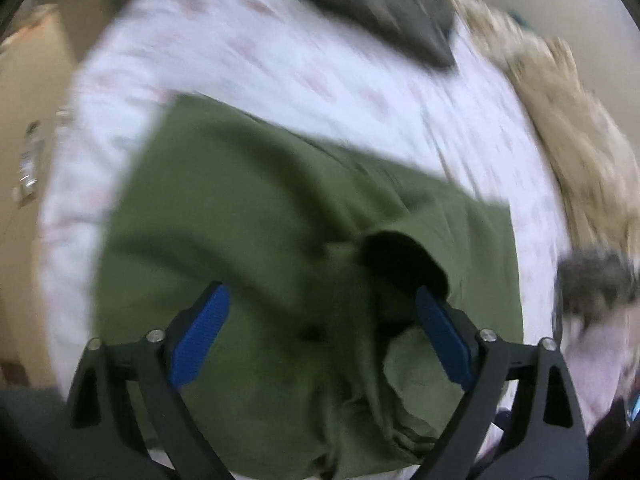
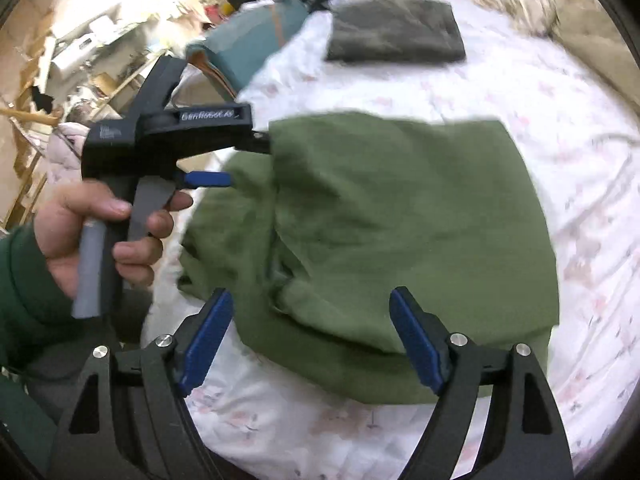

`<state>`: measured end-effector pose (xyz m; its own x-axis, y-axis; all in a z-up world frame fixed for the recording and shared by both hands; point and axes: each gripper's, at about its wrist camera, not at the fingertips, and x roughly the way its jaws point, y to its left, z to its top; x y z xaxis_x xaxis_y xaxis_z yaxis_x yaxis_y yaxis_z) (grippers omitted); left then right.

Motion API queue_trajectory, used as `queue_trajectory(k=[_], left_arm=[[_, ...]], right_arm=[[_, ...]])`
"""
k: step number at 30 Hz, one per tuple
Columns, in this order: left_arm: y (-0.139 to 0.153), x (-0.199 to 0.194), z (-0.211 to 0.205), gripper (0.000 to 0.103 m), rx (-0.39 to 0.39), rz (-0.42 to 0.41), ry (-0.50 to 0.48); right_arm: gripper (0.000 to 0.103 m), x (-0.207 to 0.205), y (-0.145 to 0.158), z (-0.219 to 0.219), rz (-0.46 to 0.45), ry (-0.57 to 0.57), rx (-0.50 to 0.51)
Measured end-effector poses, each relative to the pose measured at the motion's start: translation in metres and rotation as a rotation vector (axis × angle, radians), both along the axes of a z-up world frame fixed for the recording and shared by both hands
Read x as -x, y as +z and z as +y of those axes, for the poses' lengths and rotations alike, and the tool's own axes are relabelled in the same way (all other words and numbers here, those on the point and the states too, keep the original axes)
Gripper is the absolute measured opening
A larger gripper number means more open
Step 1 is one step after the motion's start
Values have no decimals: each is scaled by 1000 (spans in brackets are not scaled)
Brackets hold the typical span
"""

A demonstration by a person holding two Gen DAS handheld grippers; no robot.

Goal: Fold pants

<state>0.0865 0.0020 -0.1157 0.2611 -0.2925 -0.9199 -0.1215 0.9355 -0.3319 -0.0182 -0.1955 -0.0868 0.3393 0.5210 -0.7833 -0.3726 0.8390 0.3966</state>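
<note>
I see the soft olive pants (image 2: pixel 400 232) folded into a rough rectangle, long axis running lower-left to upper-right, both my left gripper (image 1: pixel 322 332) and right gripper (image 2: pixel 310 340) gaping empty.

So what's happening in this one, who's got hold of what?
A person is folding green pants on a bed with a white floral sheet, a handheld gripper in each hand. Right now nothing is gripped: the right gripper hangs open above the near edge of the partly folded pants, and the left gripper is open over the bunched fabric at their other side. The left hand shows on its handle. A folded grey garment lies further back on the bed.
</note>
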Motion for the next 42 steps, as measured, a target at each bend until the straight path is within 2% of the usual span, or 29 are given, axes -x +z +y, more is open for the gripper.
queue_trajectory(k=[2,4,6,7,8,9,10,11,12,13,14,17,20,22,25,27,28,31,32,33,34,35,36,39,40,41,42], left_arm=[[-5,-7,-16,68,-38,-21,-50],[-5,-11,-20,60,-68,-53,-57],[-8,-15,-19,41,-37,-31,-73],[-9,-17,-21,28,-25,-18,-88],[-10,-17,-21,18,-25,-17,-109],[-9,-17,-22,13,-26,-27,-127],[-8,-16,-23,8,-29,-34,-138],[-6,-15,-24,6,-36,-40,-155],[-5,-16,-25,5,-33,-42,-162],[-3,-16,-24,4,-32,-41,-165],[0,-16,-25,3,-37,-44,-169],[16,-18,-24,3,-24,-67,-167],[44,-26,-32,3,-13,-126,-208],[62,-35,-42,3,-55,-169,-256],[74,-54,-49,3,-117,-181,-285],[67,-61,-46,3,-182,-170,-293],[58,-62,-42,3,-218,-133,-289],[32,-61,-31,12,-307,-65,-284],[28,-58,-26,21,-316,-52,-271],[25,-55,-22,27,-316,-38,-253],[26,-50,-15,37,-299,-19,-229],[28,-46,-11,43,-291,-19,-230],[33,-41,-9,43,-295,-32,-234],[66,-25,-7,44,-341,-170,-208],[76,-18,-9,47,-351,-227,-196],[85,-10,-14,55,-339,-286,-199],[88,-4,-22,57,-307,-321,-228]], right_arm=[[83,-1,-7,18,-14,51,40],[83,-2,-14,41,-43,104,98],[83,-3,-28,56,-23,144,100],[83,-1,-38,68,-4,182,114],[81,4,-42,77,-26,211,162],[75,9,-44,84,-60,229,206],[69,18,-47,94,-132,266,291],[49,23,-50,99,-177,284,357],[23,25,-51,102,-199,288,396],[14,24,-51,100,-214,281,418],[7,22,-46,93,-207,263,379],[6,14,-23,71,-157,209,224],[2,11,10,47,-197,135,108],[2,-1,21,36,-195,71,45],[2,-18,18,39,-158,47,-20],[2,-21,11,51,-150,49,-33],[2,-26,0,61,-112,57,-39],[10,-25,-18,78,-59,83,-14],[21,-26,-27,82,-31,81,-5],[40,-22,-30,83,-8,97,-22],[50,-19,-30,81,11,117,-52],[64,-16,-28,79,23,137,-81],[67,-12,-24,77,25,154,-88],[67,-1,-6,64,-9,151,-94],[67,1,2,50,-23,111,-120],[67,2,8,35,-29,59,-147],[67,0,11,23,-33,14,-165]])
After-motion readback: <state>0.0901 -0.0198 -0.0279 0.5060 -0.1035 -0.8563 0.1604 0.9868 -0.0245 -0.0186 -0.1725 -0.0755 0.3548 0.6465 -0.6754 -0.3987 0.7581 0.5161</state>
